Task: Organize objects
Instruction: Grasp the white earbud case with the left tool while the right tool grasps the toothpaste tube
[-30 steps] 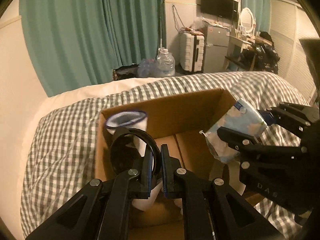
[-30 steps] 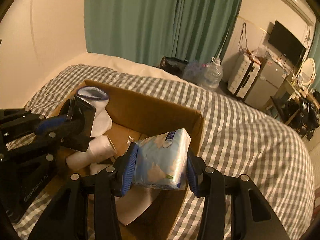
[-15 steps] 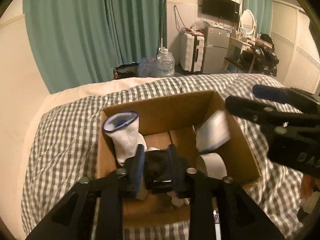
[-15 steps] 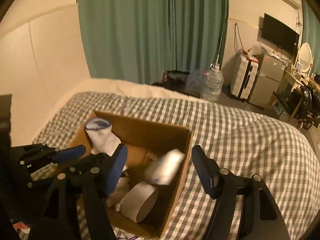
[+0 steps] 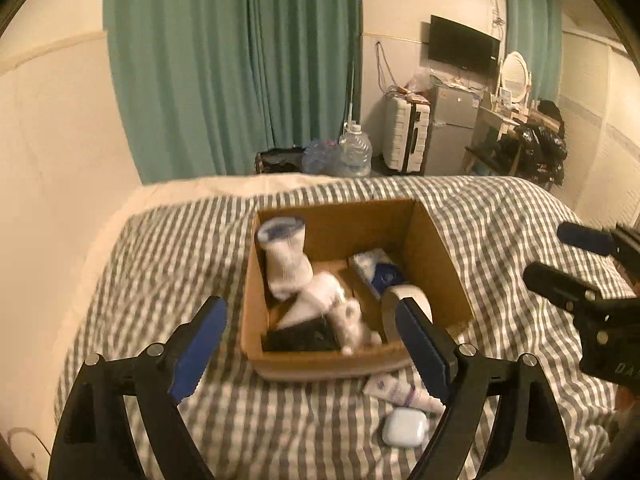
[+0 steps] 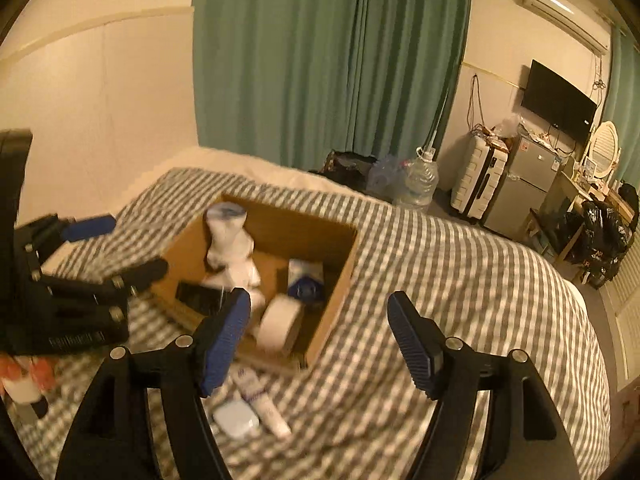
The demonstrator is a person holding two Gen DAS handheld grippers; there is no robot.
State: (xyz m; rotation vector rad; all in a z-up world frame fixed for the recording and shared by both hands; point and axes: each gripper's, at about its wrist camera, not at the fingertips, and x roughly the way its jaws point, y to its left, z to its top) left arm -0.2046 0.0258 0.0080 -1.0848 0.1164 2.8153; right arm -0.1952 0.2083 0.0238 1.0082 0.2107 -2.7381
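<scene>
Checked bed [image 5: 168, 256] carrying an open cardboard box [image 5: 436, 252], both tools held above it.
Left tool [image 5: 310, 354] and right tool [image 6: 320, 340] gape wide, holding nothing; inside the box lie white socks [image 5: 286, 258], a tissue pack [image 5: 376, 266], a tape roll [image 5: 404, 300]; a tube [image 5: 400, 392] and earbud case [image 5: 404, 426] lie on the bed just outside the box.

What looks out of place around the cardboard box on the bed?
A white tube and a small white case lie loose on the checked bedspread just outside the cardboard box, while the other items sit inside it.
</scene>
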